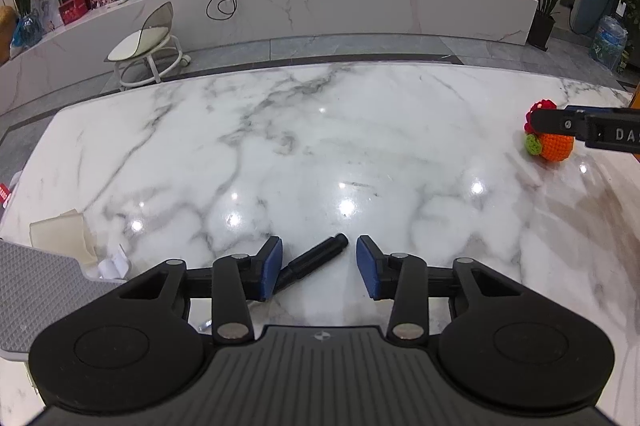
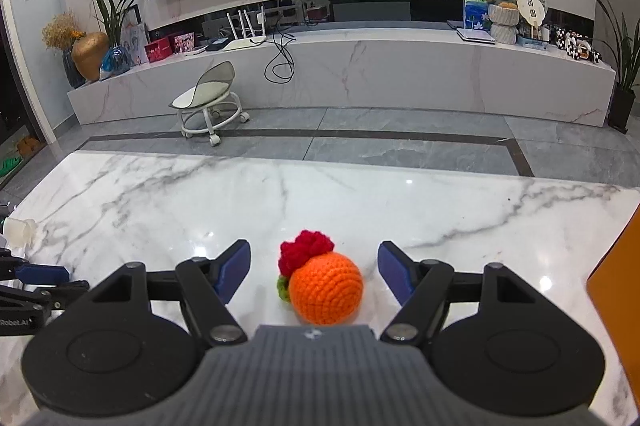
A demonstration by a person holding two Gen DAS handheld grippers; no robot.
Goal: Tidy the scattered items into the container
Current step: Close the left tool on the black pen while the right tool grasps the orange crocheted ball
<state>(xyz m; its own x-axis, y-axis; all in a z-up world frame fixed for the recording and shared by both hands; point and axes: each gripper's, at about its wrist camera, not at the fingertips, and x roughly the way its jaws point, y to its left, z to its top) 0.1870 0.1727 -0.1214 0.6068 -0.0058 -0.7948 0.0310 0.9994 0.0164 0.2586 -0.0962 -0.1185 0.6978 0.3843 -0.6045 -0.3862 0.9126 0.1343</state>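
A black marker pen (image 1: 316,257) lies on the white marble table (image 1: 320,145), between the blue pads of my left gripper (image 1: 319,246), which is open and empty. An orange crocheted ball with a red flower and green leaf (image 2: 325,286) sits on the table (image 2: 360,201) between the open jaws of my right gripper (image 2: 315,253), untouched. In the left wrist view the ball (image 1: 554,149) is at the far right, partly behind the right gripper's finger (image 1: 556,121). A grey textured container (image 1: 36,286) is at the left edge.
Cream paper pieces (image 1: 64,238) and a small white item (image 1: 114,264) lie by the container. An orange object (image 2: 618,290) stands at the right edge in the right wrist view. Beyond the table are a floor, a white stool (image 2: 208,101) and a TV bench (image 2: 360,65).
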